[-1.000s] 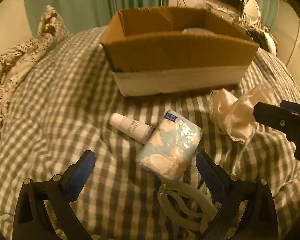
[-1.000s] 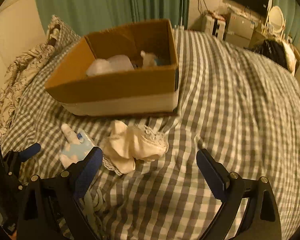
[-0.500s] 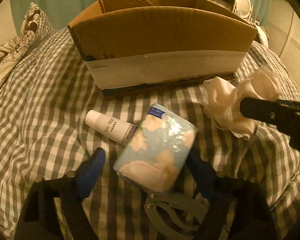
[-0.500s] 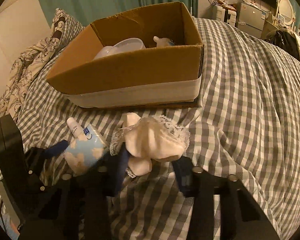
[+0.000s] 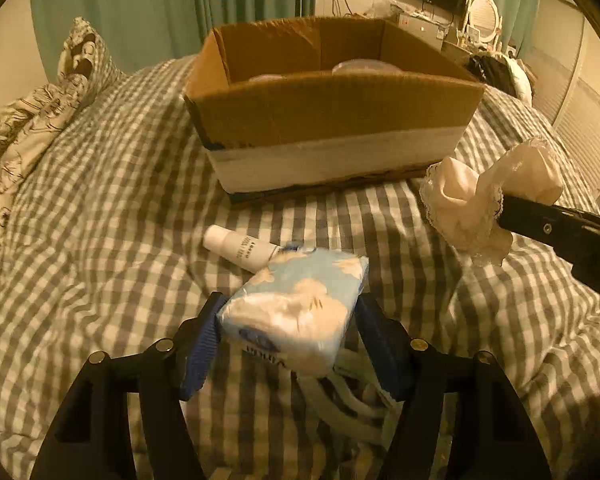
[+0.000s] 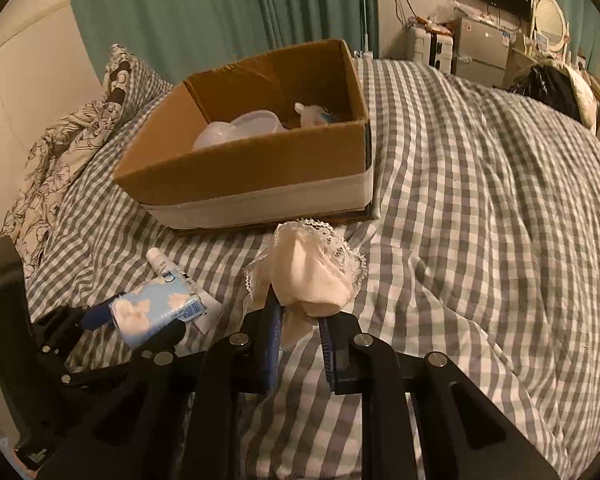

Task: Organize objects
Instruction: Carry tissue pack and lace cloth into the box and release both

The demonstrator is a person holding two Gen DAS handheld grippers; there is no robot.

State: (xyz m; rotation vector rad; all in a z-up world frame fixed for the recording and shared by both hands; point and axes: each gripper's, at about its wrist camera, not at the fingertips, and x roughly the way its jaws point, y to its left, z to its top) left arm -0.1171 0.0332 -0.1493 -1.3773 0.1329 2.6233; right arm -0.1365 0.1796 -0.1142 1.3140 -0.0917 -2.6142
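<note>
My left gripper (image 5: 288,320) is shut on a blue-and-white tissue pack (image 5: 300,304) and holds it above the checked bedspread; the pack also shows in the right wrist view (image 6: 156,308). My right gripper (image 6: 298,316) is shut on a cream lace-trimmed cloth (image 6: 308,272), lifted off the bed; the cloth also shows in the left wrist view (image 5: 488,204). A white tube (image 5: 240,248) lies on the bed just beyond the pack. An open cardboard box (image 5: 332,120) stands further back, with a clear plastic container (image 6: 240,128) and a small white item inside.
A pale plastic hanger-like piece (image 5: 352,396) lies on the bedspread under my left gripper. Patterned pillows (image 5: 32,120) lie at the left. Green curtains, a TV and cluttered furniture (image 6: 480,40) stand behind the bed. A dark garment (image 6: 552,88) lies at the far right.
Both grippers closed, the left on the tissue pack and the right on the lace cloth, and lifted them off the bedspread. The views pulled back from the box.
</note>
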